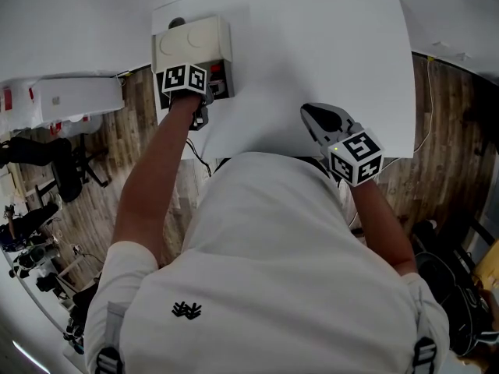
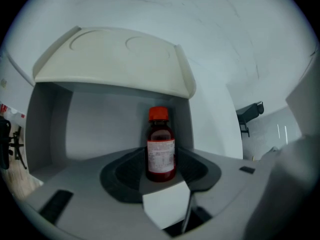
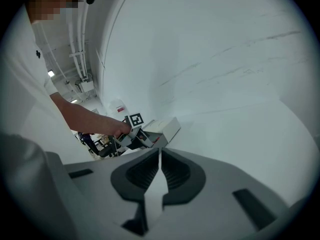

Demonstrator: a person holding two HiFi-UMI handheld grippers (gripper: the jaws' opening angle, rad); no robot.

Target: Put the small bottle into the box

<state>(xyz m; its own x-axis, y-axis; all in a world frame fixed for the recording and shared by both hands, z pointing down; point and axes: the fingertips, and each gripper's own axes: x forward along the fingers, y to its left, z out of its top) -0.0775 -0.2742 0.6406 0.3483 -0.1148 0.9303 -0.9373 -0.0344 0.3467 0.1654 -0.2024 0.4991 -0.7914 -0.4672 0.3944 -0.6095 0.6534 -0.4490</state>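
Left tongs: my left tongs [image 2: 162, 186] are closed on a small dark-red bottle with an orange-red cap and a white label [image 2: 160, 151]. Its lower body sits between the dark pads.

Bottle position: upright, inside the cream-white plastic box with a raised lid [image 2: 115, 59], close to the box's right inner wall.

Box: it stands at the far left corner of the white table [image 1: 312, 45].

Right tongs: my right tongs [image 3: 160, 156] are closed on nothing, their tips meeting. They hover over bare table near the front edge, well apart from the box.
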